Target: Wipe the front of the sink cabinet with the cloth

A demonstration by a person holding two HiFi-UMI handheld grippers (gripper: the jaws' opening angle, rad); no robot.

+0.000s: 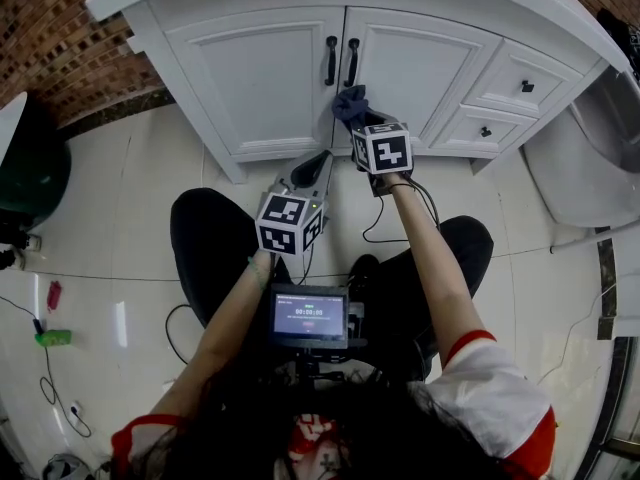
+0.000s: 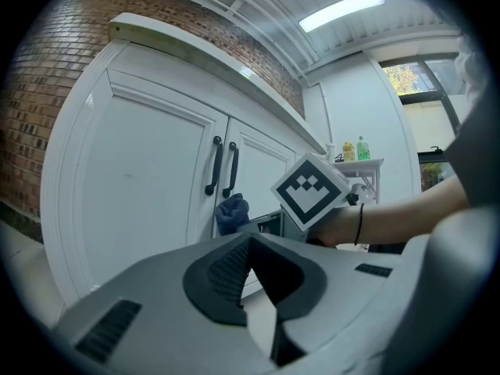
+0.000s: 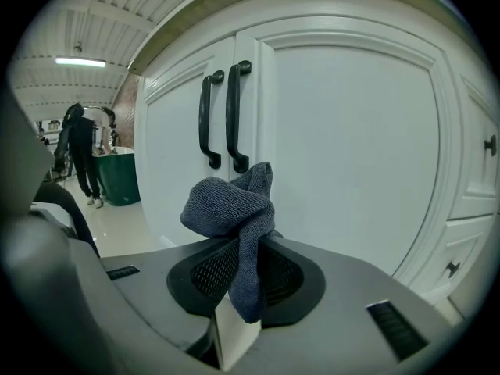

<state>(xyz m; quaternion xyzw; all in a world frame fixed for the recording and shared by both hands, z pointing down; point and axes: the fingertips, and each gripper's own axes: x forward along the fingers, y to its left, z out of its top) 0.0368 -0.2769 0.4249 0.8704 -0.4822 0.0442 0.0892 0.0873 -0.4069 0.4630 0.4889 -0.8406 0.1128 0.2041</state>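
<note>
Right gripper's cloth below 2 handles (cabinet middle)

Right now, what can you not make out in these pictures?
- Whether the cloth touches the cabinet door: unclear in the right gripper view; the marker cube partly covers it in the head view.
- The sink basin: cut off at the head view's top edge.
- Labels on the bottles: too small in the left gripper view.

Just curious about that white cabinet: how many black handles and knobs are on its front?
4. The left door handle and right door handle side by side at the centre; upper drawer knob and lower drawer knob at the right. Probably none hidden.
</note>
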